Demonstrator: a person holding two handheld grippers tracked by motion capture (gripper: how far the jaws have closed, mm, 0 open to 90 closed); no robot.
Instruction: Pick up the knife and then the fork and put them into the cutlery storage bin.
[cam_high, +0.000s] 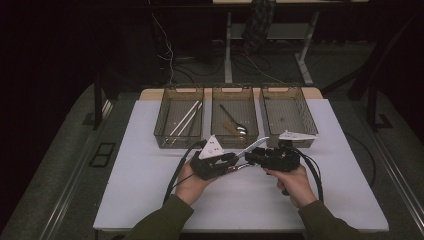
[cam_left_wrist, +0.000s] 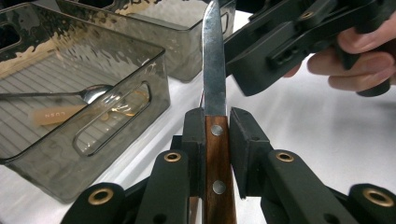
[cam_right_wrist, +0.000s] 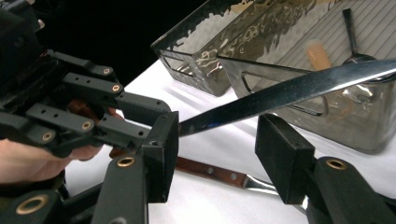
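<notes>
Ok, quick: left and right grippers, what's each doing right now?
Left gripper: closed on the knife by its wooden handle.
Right gripper: open, fingers either side of the blade, not pressing it.

A dim lab or test room, not a kitchen: a white-topped bench (cam_high: 150, 195) stands on grey floor, loose cables (cam_high: 167, 55) trail past the metal legs of another table (cam_high: 228, 45), and three smoky translucent plastic bins (cam_high: 285, 107) sit lined up
</notes>
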